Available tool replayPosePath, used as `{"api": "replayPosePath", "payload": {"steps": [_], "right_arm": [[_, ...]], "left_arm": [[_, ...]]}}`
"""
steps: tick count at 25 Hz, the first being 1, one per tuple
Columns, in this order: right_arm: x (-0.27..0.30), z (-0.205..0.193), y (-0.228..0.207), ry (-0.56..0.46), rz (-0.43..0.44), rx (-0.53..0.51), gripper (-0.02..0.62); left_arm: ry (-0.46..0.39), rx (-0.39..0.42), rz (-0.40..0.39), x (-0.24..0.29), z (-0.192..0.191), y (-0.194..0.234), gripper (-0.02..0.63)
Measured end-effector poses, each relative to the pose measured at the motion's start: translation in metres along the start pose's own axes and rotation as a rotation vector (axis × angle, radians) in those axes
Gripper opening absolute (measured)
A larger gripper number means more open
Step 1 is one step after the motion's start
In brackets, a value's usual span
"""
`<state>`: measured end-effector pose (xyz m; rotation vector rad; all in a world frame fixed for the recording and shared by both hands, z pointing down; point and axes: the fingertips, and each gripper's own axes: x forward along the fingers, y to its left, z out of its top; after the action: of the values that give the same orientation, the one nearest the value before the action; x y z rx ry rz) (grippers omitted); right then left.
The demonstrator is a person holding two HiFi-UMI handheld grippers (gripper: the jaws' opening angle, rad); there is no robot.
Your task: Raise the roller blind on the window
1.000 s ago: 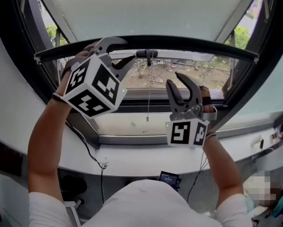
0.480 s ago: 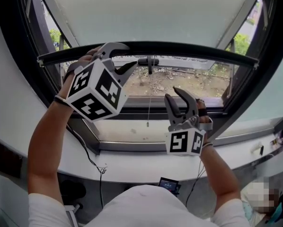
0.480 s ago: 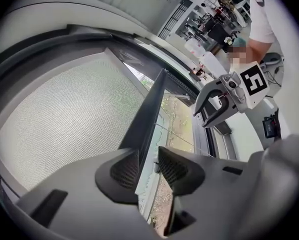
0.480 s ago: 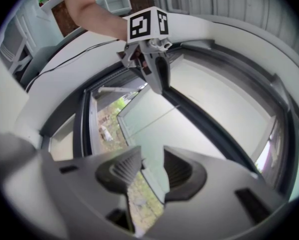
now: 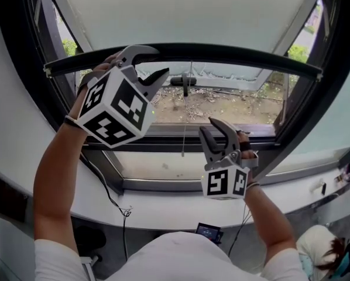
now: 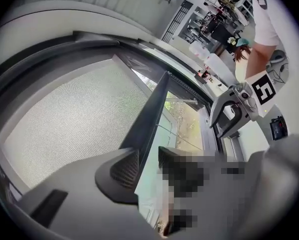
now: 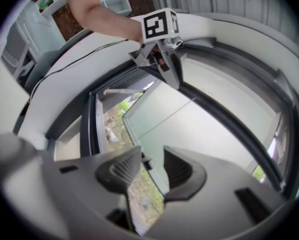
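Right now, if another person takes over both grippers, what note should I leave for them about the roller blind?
Left gripper: tongs open, set around the dark straight bottom bar of the pale fabric roller blind, near its left end; no firm clamp shows.
Right gripper: tongs open and empty, lower down, in front of the window glass, beside the thin white pull cord.
Done: the bar is well above the white window sill, and the glass below it is uncovered.
Left: the blind covers the upper window; lift the bar further.
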<state>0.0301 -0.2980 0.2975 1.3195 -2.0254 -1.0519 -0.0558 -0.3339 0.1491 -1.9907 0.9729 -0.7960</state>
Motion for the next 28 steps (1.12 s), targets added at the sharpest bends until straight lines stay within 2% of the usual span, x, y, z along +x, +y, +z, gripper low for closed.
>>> {"api": "replayPosePath", "payload": {"steps": [5,13,28], "right_arm": [[-0.001,0.004,0.004,-0.012,0.027,0.019,0.150],[0.003,0.005,0.033,-0.015,0.177,0.121,0.150],[0.013,-0.005,0.059,0.010,0.253,0.137,0.152]], "left_arm": [[-0.001,0.013,-0.003,-0.003,0.011,0.017,0.135],[-0.018,0.019,0.022,-0.007,0.020,0.031,0.135],[-0.022,0.055,0.060,-0.011,0.036,0.059,0.135]]}}
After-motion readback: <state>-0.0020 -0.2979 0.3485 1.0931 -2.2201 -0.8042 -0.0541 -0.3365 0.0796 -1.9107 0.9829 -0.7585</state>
